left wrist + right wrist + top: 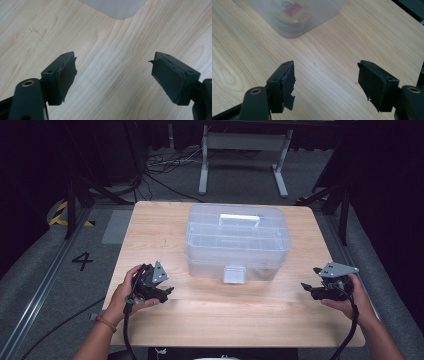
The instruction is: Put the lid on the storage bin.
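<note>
A clear, frosted plastic storage box (238, 241) with a white carrying handle (240, 219) on its lid and a small translucent front latch (234, 274) sits on the light wooden counter (215, 320), in the upper middle of the high view, closed as far as can be seen. The left tool (167, 291) lies at the lower left of that view, held in the person's left hand (125, 292), well apart from the box and level with its front left corner. The right tool (309, 279) is at the lower right, held in the right hand (352, 297) near the counter's right edge, also clear of the box. Both tools have their black jaws spread wide with nothing between them, only bare wood showing in the gap. In the left gripper view the left tool (113, 68) hangs over the wood grain, and a rounded corner of the box (113, 7) shows at the top centre of the frame, well ahead of the jaw tips. In the right gripper view the right tool (325, 72) is likewise over bare counter, and a corner of the box (294, 17) fills the upper left of the frame; through its cloudy wall a round yellowish item with a red label (293, 12) can be made out inside, though what it is cannot be told. A black cable (126, 330) trails from the left tool toward the bottom edge of the high view.
</note>
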